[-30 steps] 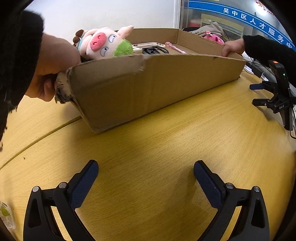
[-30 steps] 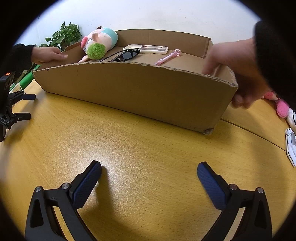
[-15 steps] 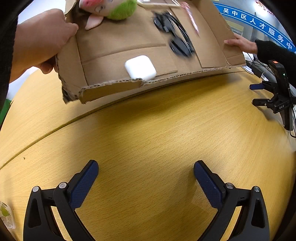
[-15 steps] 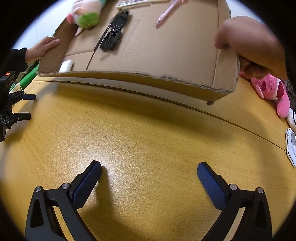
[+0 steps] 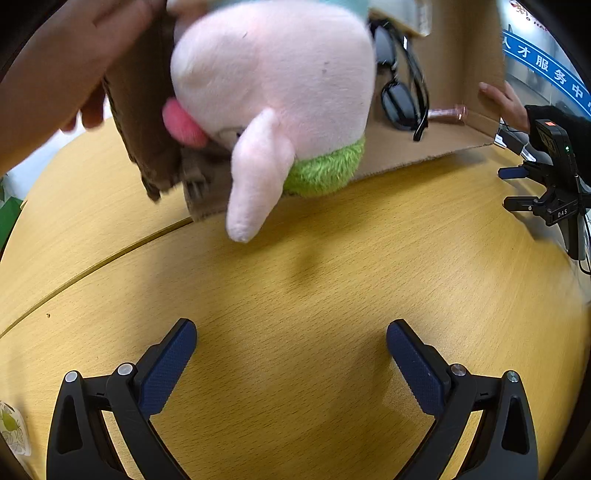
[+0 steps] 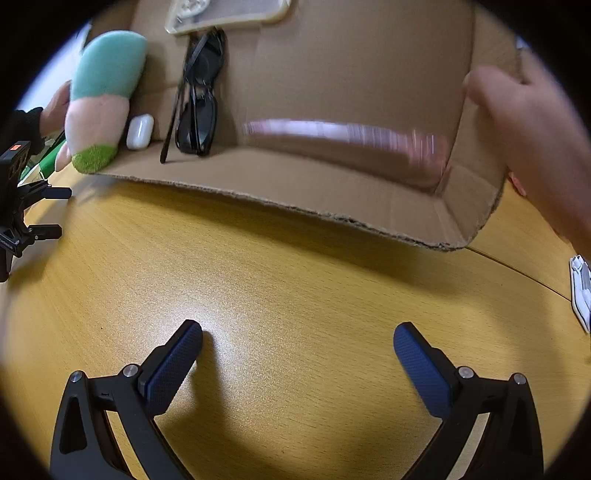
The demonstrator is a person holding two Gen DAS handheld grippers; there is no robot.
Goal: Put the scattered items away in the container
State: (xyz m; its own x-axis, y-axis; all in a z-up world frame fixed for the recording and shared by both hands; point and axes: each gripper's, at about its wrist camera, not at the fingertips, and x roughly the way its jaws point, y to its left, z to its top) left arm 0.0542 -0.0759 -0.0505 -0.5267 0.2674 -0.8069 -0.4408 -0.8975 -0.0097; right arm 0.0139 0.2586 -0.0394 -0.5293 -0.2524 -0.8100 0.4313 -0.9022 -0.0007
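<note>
At twelve o'clock in both wrist views, the box (image 6: pixel 351 96) is tipped steeply toward the cameras, its open side facing down and forward. Bare hands grip it at either end: one (image 5: pixel 55 74) at ten o'clock in the left view, another (image 6: pixel 535 133) at two o'clock in the right view. My read is that the tilt is deliberate, meant to spill the contents onto the table (image 5: pixel 314 295) so there is something to tidy.

Contents are sliding to the low edge. The plush pig (image 5: pixel 273 96) hangs over the rim at the left end, one ear pointing down at the table. The sunglasses (image 6: pixel 197 107) lie against the box floor, an earbud case (image 6: pixel 139 131) just beside them at nine o'clock. A pink pen (image 6: pixel 343 134) is blurred, in motion. A phone case (image 6: pixel 225 13) sits higher up, near the top edge.

Left hand-held gripper (image 5: pixel 291 354): jaws wide apart, holding nothing, parked on the table. Right hand-held gripper (image 6: pixel 297 356): same, apart and empty. Neither is in a hand, since both hands are on the box.

Nothing is on the table yet.
</note>
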